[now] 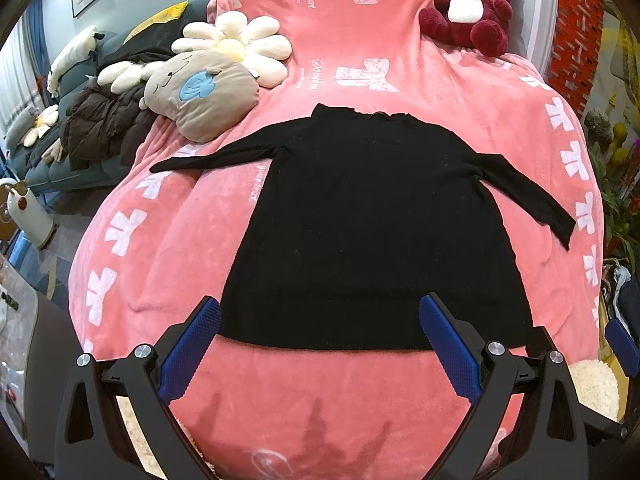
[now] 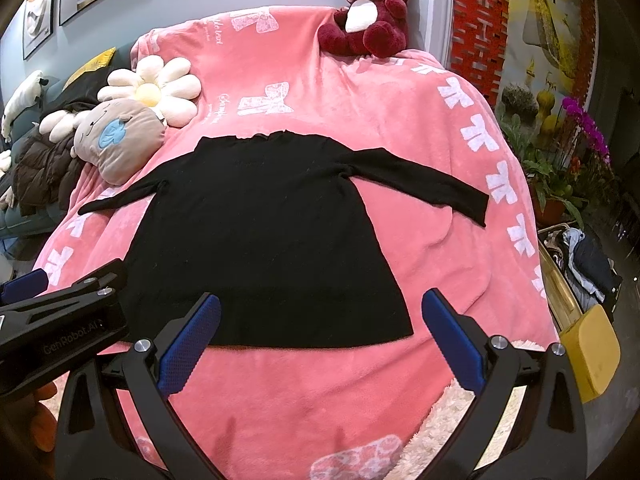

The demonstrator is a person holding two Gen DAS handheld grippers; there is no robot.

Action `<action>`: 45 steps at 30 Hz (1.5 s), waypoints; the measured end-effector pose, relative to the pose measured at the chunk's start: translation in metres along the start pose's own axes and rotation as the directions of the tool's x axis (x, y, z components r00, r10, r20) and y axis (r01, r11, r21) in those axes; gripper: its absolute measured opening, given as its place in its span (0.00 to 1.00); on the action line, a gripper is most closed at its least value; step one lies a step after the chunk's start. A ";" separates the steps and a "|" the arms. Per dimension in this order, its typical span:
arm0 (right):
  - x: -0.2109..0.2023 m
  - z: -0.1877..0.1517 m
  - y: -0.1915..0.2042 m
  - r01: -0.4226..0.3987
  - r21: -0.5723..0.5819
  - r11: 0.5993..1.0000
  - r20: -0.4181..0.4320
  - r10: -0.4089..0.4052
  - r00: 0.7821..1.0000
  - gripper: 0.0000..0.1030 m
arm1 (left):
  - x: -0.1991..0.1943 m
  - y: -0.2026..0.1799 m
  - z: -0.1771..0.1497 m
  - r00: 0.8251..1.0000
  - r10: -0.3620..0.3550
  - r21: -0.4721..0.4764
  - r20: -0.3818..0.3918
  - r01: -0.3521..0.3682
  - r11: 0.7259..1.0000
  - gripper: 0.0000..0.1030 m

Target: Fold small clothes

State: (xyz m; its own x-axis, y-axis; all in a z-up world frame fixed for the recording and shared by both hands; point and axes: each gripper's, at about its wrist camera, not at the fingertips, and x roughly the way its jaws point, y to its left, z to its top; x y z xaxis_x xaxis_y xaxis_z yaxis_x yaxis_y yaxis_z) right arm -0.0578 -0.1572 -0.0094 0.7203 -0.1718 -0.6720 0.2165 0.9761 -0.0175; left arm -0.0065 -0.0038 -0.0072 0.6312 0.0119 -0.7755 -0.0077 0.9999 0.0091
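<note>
Your left gripper (image 1: 320, 344) and right gripper (image 2: 322, 340) both hang with jaws spread wide, holding nothing, above the hem of the black top (image 1: 360, 220), which lies flat on the pink blanket (image 1: 320, 392), sleeves out.

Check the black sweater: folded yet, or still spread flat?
Spread flat, unfolded. The black sweater lies open on the pink blanket, both sleeves stretched outward and the hem straight. Both grippers are open above it, holding nothing.

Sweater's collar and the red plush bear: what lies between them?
Only bare pink blanket with white bow prints, between sweater and bear; both views show it.
</note>
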 end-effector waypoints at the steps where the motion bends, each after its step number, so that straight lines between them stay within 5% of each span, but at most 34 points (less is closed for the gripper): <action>1: 0.000 0.000 0.000 0.001 -0.001 1.000 0.000 -0.001 1.000 0.96 | 0.000 0.000 0.000 1.000 0.000 -0.002 -0.001 0.000 1.000 0.94; 31: -0.004 0.007 0.001 0.003 -0.030 1.000 0.003 -0.003 1.000 0.96 | -0.006 0.006 0.000 1.000 -0.002 -0.010 -0.002 0.002 1.000 0.94; 45: 0.054 0.032 -0.020 -0.014 0.044 0.999 -0.090 0.018 0.996 0.96 | 0.034 -0.016 0.033 0.998 0.031 0.021 -0.062 -0.030 0.999 0.94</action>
State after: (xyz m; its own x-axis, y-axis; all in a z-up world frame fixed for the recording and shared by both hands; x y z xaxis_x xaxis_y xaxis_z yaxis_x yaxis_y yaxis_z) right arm -0.0025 -0.1904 -0.0216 0.6619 -0.1417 -0.7361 0.2354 0.9716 0.0245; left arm 0.0408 -0.0196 -0.0123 0.5816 0.0426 -0.8124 -0.0100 0.9989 0.0452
